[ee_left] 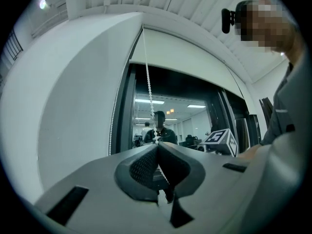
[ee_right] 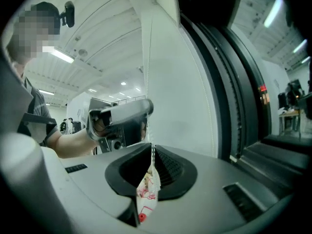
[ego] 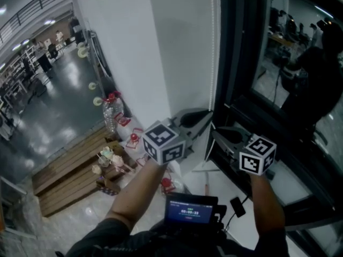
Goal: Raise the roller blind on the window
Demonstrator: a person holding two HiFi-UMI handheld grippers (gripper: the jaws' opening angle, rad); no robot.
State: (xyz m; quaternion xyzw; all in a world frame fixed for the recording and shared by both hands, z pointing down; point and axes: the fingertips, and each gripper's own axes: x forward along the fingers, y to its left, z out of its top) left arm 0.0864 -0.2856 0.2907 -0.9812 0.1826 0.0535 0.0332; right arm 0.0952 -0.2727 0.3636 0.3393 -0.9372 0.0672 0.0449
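White wall frames the dark window point(ee_left: 195, 113) under its roller blind point(ee_left: 195, 57); my left gripper point(ee_left: 157, 146) pinches the bead chain point(ee_left: 147, 77), and my right gripper point(ee_right: 152, 149) stands slightly parted around it.

Bead chain point(ee_left: 147, 82) in left gripper point(ego: 208, 116), left of right gripper point(ego: 215, 134).

Matt against gloss
Roller blind point(ee_left: 195, 57): smooth matt cloth; window pane point(ego: 300, 63): glossy, mirror-like; bead chain point(ee_left: 147, 67): shiny white plastic.

Both arms reach forward together. The left hand-held gripper point(ego: 208, 114) pinches the bead chain point(ee_left: 147, 77); the right hand-held gripper point(ego: 217, 133) is a little open.
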